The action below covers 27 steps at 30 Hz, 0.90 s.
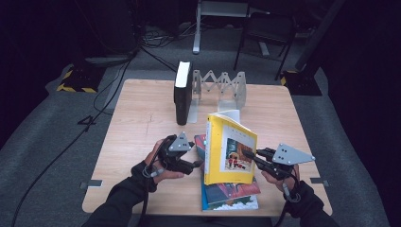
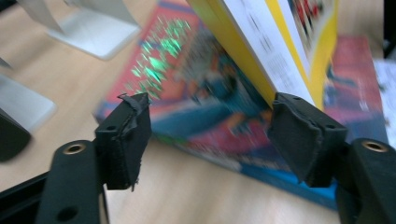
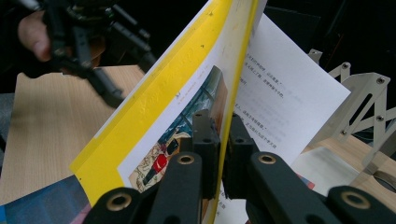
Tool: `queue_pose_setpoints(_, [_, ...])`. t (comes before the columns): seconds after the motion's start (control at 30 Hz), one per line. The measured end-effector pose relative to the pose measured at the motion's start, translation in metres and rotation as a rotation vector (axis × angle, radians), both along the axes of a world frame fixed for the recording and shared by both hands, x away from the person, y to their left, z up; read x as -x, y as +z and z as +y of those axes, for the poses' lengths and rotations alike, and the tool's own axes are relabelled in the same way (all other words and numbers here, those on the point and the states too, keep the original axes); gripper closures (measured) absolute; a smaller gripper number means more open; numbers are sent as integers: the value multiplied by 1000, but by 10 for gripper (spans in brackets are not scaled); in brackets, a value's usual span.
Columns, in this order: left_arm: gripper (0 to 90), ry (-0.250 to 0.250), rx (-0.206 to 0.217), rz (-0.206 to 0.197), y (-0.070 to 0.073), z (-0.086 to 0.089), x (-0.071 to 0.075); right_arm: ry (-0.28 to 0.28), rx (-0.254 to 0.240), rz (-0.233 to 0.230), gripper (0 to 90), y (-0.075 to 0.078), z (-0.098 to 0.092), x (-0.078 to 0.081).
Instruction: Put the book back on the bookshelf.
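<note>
Right gripper clamps yellow book's cover, upright on stacked books | left gripper open, empty, at book's 9 o'clock | we keep it vertical, carry toward rack at 12 o'clock.

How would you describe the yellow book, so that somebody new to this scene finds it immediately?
Start at the wooden table, then go to the colourful books lying flat near its front edge. The yellow book stands upright on them, its cover pinched by the right hand-held gripper; the black book stands farther back in the metal rack.
</note>
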State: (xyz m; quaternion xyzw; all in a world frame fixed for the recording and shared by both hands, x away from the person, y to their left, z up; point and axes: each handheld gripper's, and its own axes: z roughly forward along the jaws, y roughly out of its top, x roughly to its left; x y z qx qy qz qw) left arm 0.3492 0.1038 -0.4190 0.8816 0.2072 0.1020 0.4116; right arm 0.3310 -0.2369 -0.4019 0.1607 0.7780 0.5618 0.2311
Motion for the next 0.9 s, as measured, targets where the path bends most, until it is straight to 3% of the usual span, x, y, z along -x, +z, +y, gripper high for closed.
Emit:
queue_pose_setpoints(0.03, [249,3,-5,9,-3,0,4,-4,1,-4,854,0,1,0])
queue_pose_setpoints(0.13, [227,-15,34,67,-11,-3,14,-9,4,-9,853,0,1,1])
queue_pose_setpoints(0.2, [213,-26,34,60,-15,-8,21,-11,2,-10,851,-1,1,1])
queue_pose_setpoints(0.3, [205,-44,79,68,-19,-18,26,-13,5,-14,848,-1,2,1])
queue_pose_setpoints(0.37, [206,-52,77,55,-23,-27,26,-14,3,-17,847,-1,2,2])
queue_pose_setpoints(0.47, [217,-70,61,33,-28,-38,21,-12,4,-25,844,-1,2,2])
queue_pose_setpoints(0.57, [239,-66,82,30,-31,-44,13,-12,9,-37,842,-1,3,3])
queue_pose_setpoints(0.73, [302,-35,129,-20,-19,-52,1,-5,10,-44,841,0,3,4])
queue_pose_setpoints(0.9, [319,-16,190,-7,-10,-55,-11,8,21,-65,834,2,3,6])
